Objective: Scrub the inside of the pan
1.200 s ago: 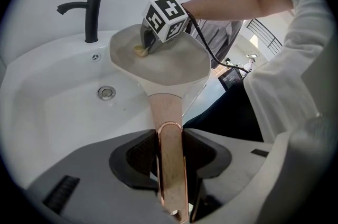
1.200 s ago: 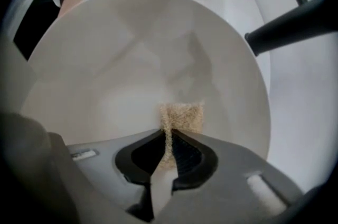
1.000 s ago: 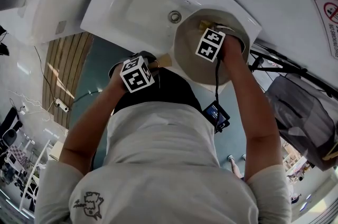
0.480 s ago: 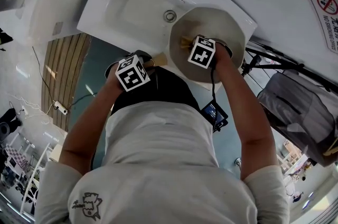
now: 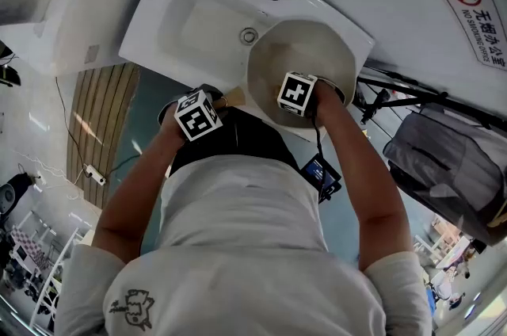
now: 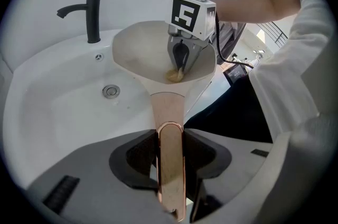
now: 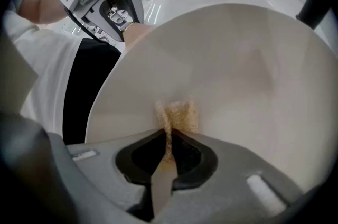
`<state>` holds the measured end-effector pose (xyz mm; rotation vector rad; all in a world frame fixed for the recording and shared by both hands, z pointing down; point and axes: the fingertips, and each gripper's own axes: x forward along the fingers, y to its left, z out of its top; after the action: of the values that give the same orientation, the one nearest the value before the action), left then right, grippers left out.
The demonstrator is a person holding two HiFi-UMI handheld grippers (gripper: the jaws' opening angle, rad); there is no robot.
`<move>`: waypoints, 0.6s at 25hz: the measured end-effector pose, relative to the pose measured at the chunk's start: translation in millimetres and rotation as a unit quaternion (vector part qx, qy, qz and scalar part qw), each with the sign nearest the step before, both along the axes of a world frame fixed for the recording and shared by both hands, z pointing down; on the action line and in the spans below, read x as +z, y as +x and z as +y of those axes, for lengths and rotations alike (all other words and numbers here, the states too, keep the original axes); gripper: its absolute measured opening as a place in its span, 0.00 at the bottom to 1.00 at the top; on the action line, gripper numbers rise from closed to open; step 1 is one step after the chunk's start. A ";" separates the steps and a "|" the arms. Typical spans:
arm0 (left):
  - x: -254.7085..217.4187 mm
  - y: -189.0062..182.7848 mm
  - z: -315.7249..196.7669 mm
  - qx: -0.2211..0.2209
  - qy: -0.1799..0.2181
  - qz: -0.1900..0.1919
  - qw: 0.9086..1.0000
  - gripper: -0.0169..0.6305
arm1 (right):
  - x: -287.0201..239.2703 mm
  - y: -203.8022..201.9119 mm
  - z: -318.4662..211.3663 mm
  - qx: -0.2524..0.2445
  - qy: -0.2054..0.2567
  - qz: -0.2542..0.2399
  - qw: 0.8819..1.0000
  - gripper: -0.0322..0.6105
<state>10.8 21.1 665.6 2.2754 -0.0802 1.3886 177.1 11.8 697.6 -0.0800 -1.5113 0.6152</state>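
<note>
Nearest the body, the copper-toned pan handle (image 6: 169, 112) is clamped between the jaws of the left gripper (image 6: 170, 153). It is best held firm so that the pan (image 6: 140, 51) is not rocked by the scrubbing. Just beyond, a tan sponge (image 7: 177, 114) is pinched in the closed jaws of the right gripper (image 7: 168, 150) and pressed against the pale inner wall on the handle side. Steady pressure and overlapping strokes across floor and walls are judged best. Nothing but the sponge is seen inside the pan, and no water or suds can be made out. Farther off, the pan is placed at the right end of the white sink (image 6: 58, 112). Only the drain (image 6: 110, 91) is seen in its basin, below the black tap (image 6: 91, 6).
</note>
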 end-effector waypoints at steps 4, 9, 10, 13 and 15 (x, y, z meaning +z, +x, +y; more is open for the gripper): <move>-0.6 1.0 0.2 0.000 0.000 -0.009 1.000 0.27 | -5.2 22.1 9.7 0.001 -0.023 0.041 0.999 0.10; -1.6 2.0 1.2 -0.004 0.001 -0.012 1.000 0.27 | -12.4 56.5 10.3 -0.015 -0.029 0.104 0.994 0.10; -1.7 2.3 1.2 -0.005 0.003 -0.013 1.000 0.27 | -13.2 62.9 8.2 -0.018 -0.026 0.115 0.993 0.10; -2.3 2.1 1.0 -0.012 0.005 -0.013 1.000 0.27 | -7.4 75.6 -2.7 -0.034 -0.002 0.132 0.991 0.11; -2.8 1.7 2.1 -0.017 0.007 -0.012 1.000 0.27 | -2.4 78.3 -11.3 -0.038 0.025 0.131 0.990 0.11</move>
<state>12.4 23.2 662.8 2.2578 -0.1366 1.4026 255.4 0.5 695.2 -0.0175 -1.2623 0.5050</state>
